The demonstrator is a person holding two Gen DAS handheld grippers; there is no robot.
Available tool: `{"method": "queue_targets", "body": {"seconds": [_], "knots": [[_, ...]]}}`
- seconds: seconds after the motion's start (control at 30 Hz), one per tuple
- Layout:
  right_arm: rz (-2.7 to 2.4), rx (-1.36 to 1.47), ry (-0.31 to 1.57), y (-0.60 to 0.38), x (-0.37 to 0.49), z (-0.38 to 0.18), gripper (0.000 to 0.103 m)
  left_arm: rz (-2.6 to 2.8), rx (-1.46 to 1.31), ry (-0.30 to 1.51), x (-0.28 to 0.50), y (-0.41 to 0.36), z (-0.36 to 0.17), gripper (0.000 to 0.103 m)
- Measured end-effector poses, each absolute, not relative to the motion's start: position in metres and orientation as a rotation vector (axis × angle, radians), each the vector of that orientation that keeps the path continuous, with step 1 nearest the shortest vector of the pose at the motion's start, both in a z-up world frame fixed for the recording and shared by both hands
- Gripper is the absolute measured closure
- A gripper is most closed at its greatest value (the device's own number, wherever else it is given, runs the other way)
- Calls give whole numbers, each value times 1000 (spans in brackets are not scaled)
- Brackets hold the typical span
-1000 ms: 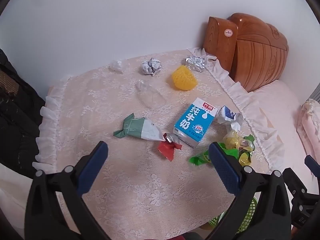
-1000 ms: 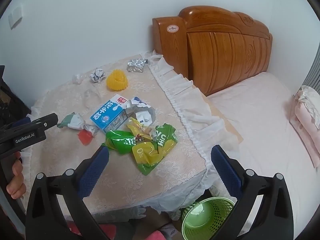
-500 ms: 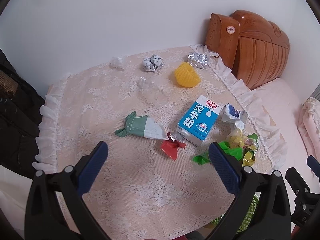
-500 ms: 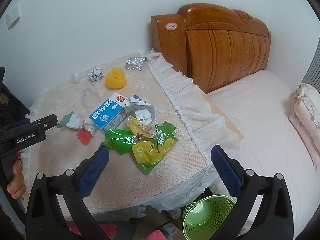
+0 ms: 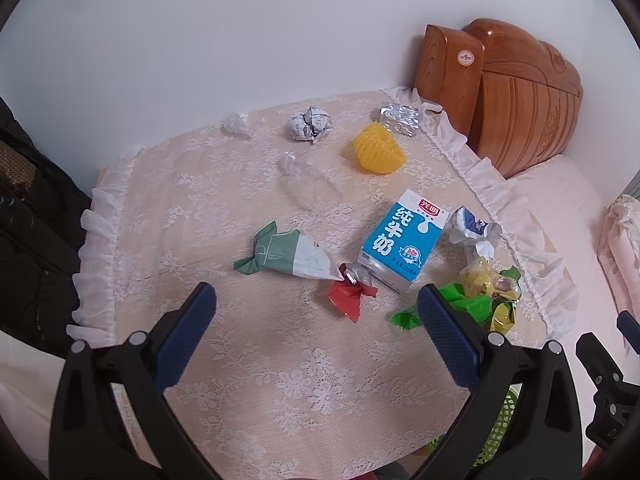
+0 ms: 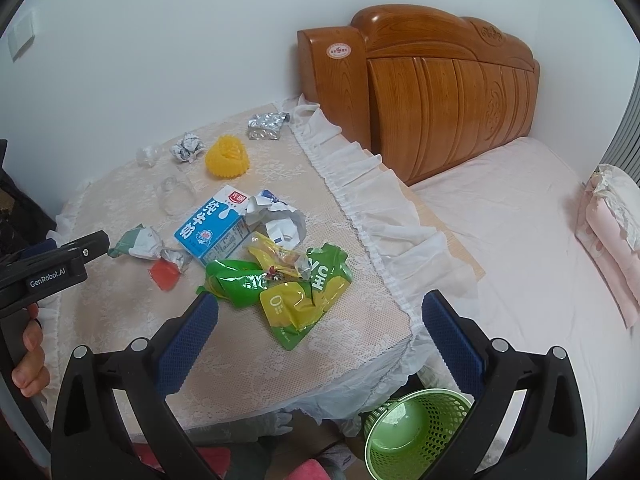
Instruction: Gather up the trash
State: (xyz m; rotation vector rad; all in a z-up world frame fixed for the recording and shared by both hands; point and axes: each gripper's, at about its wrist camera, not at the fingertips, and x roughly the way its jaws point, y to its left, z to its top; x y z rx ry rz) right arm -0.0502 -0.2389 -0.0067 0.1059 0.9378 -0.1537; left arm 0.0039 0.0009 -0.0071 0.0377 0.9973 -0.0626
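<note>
- My left gripper is spread wide and empty above the table, over the red wrapper.
- My right gripper is equally wide, holding nothing, above the green bag.
- The milk carton lies between them; the bin stands on the floor below.

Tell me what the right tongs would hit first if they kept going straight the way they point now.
Most likely the green and yellow snack wrappers, which lie on the lace tablecloth about centred between the open right tongs. Nothing shows in the way before them, though depth is hard to judge here.
</note>
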Motion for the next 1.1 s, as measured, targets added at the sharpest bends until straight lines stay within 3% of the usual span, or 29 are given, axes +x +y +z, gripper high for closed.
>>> {"method": "queue_targets", "body": {"seconds": [1.1], "knots": [[-164, 117, 951, -242, -46, -11, 2, -47, 31, 1008, 9, 4, -10, 6]]}}
